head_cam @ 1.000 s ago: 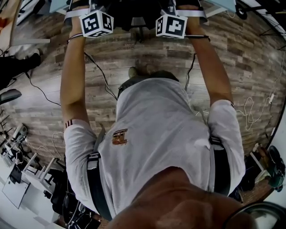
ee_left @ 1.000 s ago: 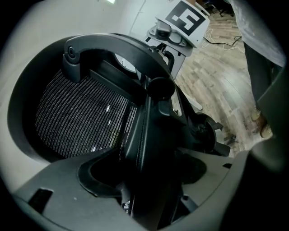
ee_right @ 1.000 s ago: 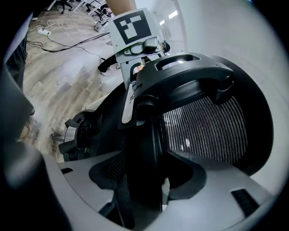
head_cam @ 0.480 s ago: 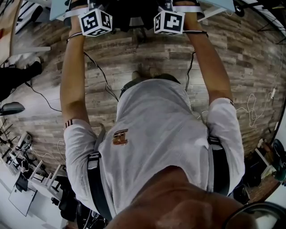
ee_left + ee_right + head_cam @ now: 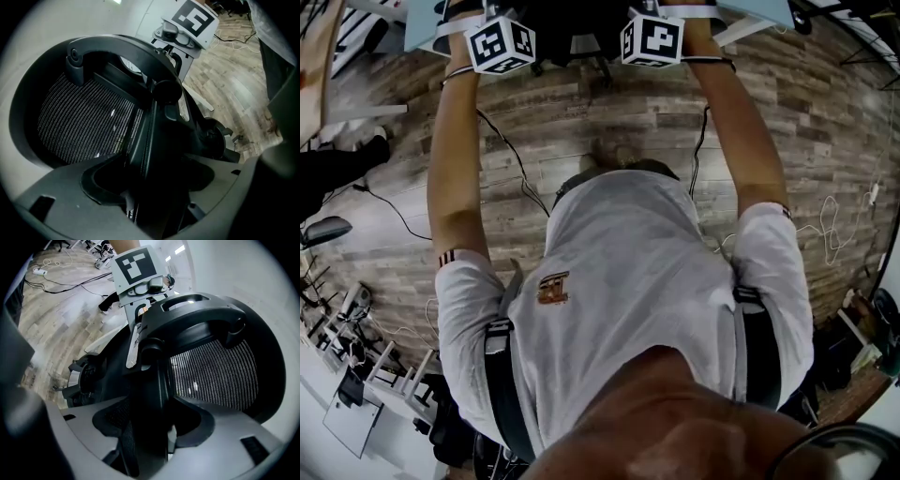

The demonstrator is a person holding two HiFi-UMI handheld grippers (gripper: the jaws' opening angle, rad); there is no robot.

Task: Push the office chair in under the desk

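The black office chair (image 5: 577, 26) stands at the top of the head view, between my two outstretched arms, its top against the pale desk edge (image 5: 420, 26). In the left gripper view my left gripper (image 5: 151, 190) is shut on the rim of the chair's backrest (image 5: 140, 140), with the mesh (image 5: 89, 122) to its left. Mirrored in the right gripper view, my right gripper (image 5: 147, 427) is shut on the opposite rim (image 5: 150, 380), mesh (image 5: 215, 371) to its right. Both marker cubes (image 5: 500, 45) (image 5: 652, 39) show in the head view; the fingertips there are hidden.
Wood-plank floor (image 5: 609, 112) lies under me with black cables (image 5: 511, 155) trailing across it and a white cable (image 5: 825, 230) at the right. Another dark chair part (image 5: 323, 230) and someone's shoe (image 5: 377, 142) are at the left. White stands (image 5: 366, 394) crowd the lower left.
Both grippers and the chair have shifted a little toward the desk at the top of the head view. The floor and the things at the left have slid back as I step forward.
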